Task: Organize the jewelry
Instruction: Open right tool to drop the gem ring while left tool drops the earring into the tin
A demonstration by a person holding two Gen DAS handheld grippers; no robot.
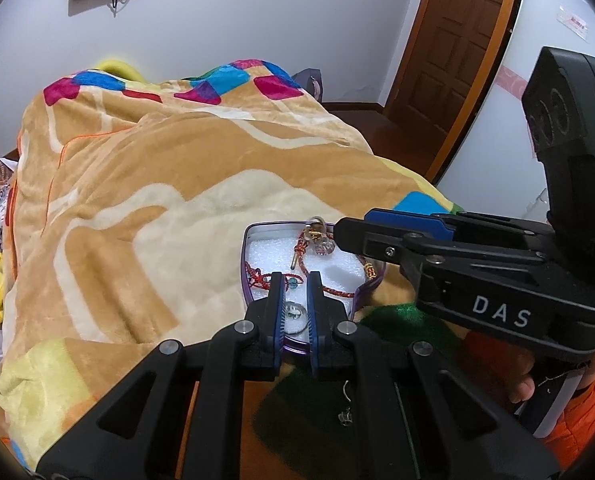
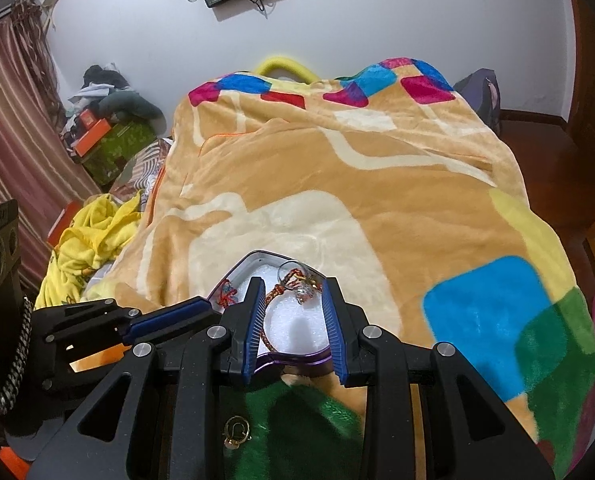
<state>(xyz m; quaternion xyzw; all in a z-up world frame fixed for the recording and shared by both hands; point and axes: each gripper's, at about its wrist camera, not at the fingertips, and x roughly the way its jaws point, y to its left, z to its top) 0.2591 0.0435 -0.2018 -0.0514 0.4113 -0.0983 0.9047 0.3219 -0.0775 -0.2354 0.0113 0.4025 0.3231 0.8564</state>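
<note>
A purple-rimmed tin box (image 1: 246, 248) lined with white foam lies on the blanket. It holds red braided bracelets (image 1: 329, 290) and a cluster of charms (image 1: 317, 240). My left gripper (image 1: 295, 278) hangs over the box's near edge, its pads pressed on a silver ring (image 1: 295, 314). My right gripper (image 2: 292, 286) stands open above the box (image 2: 237, 270), a red cord (image 2: 266, 328) lying beside its left pad and charms (image 2: 306, 293) near its right pad. Nothing is pinched between its fingers. From the left wrist view the right gripper (image 1: 339, 232) reaches in from the right.
The box rests on a bed under an orange and cream blanket (image 1: 137, 184). A small gold earring (image 2: 237, 432) lies on the green patch close to me. Yellow cloth (image 2: 93, 236) and boxes are heaped left of the bed. A wooden door (image 1: 457, 40) stands at the right.
</note>
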